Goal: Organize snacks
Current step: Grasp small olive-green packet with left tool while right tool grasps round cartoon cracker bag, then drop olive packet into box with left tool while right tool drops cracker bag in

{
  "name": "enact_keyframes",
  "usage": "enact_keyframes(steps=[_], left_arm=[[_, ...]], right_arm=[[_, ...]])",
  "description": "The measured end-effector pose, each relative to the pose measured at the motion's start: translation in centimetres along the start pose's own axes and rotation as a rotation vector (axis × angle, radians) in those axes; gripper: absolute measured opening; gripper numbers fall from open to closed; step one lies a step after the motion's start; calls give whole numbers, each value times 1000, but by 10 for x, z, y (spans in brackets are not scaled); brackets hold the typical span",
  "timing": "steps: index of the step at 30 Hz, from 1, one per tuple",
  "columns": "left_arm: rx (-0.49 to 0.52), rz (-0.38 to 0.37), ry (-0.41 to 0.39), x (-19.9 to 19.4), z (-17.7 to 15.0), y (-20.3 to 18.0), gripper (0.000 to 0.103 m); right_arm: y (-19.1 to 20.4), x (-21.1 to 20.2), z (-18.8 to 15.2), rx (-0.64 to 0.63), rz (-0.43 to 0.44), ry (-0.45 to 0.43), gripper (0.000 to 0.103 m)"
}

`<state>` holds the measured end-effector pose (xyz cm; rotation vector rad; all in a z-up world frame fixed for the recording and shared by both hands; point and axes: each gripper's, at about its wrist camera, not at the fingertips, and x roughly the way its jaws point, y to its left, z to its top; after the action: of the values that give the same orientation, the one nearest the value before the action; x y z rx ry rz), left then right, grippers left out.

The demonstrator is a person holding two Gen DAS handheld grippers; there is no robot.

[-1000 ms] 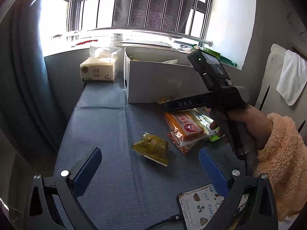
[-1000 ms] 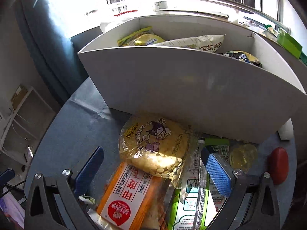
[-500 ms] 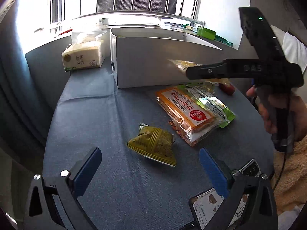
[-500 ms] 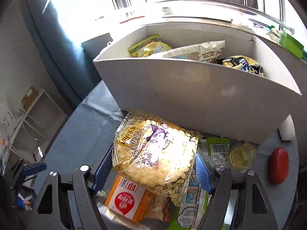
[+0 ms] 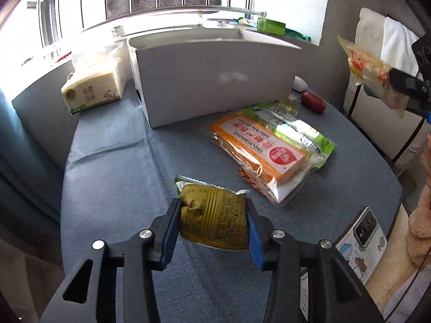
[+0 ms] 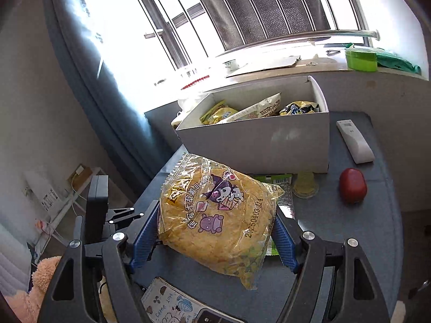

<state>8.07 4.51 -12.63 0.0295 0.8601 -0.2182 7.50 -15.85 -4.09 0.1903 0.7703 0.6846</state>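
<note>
My left gripper [image 5: 212,215] is shut on a small olive-green snack packet [image 5: 212,218] just above the blue table. My right gripper [image 6: 215,228] is shut on a round yellow cracker bag with cartoon print [image 6: 215,215] and holds it lifted above the table; the bag also shows at the right edge of the left wrist view [image 5: 374,72]. The white snack box [image 6: 258,140] stands at the back by the window and holds several packets [image 6: 253,110]; its near wall shows in the left wrist view [image 5: 215,80]. An orange biscuit pack [image 5: 258,150] lies on a green packet [image 5: 309,132].
A tissue pack [image 5: 94,86] stands left of the box. A red oval object [image 6: 353,185], a white remote [image 6: 355,140] and a small jelly cup [image 6: 304,183] lie right of the box. A phone [image 5: 361,239] lies at the table's near right edge.
My left gripper moved forward and closed on the olive-green packet. My right gripper closed on the yellow cracker bag and lifted it up and back from the pile.
</note>
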Motion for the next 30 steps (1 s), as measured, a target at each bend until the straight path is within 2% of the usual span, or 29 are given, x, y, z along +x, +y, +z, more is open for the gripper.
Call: enact_keyframes(steps=[4, 7, 13, 15, 17, 21, 22, 23, 24, 25, 27, 30], left_arm=[[-43, 5, -166, -40, 26, 7, 49], [-85, -27, -256, -54, 64, 15, 49], [-86, -64, -355, -49, 154, 18, 49], [-60, -36, -354, -37, 183, 16, 49], [-68, -39, -341, -22, 209, 18, 49], [-66, -13, -291, 15, 243, 22, 52], [-66, -22, -253, 28, 247, 22, 62], [-88, -18, -211, 39, 251, 26, 91], [-117, -12, -176, 48, 249, 30, 103], [-132, -8, -180, 51, 246, 33, 103], [-157, -15, -183, 51, 235, 37, 103], [-120, 39, -192, 44, 222, 34, 103]], right_arm=[[-8, 1, 13, 16, -11, -23, 80], [-13, 4, 32, 15, -23, -51, 80], [-26, 22, 93, 26, -70, -90, 80], [-28, 34, 117, 10, -104, -98, 80], [-36, 48, 137, 17, -139, -104, 80], [-62, 75, 166, 84, -115, -79, 81], [-67, 81, 171, 93, -114, -68, 82], [-71, 88, 174, 103, -121, -63, 86], [-74, 95, 177, 109, -129, -46, 92], [-77, 101, 178, 111, -141, -19, 103], [-78, 102, 175, 99, -155, -13, 103], [-77, 97, 164, 71, -165, -12, 103]])
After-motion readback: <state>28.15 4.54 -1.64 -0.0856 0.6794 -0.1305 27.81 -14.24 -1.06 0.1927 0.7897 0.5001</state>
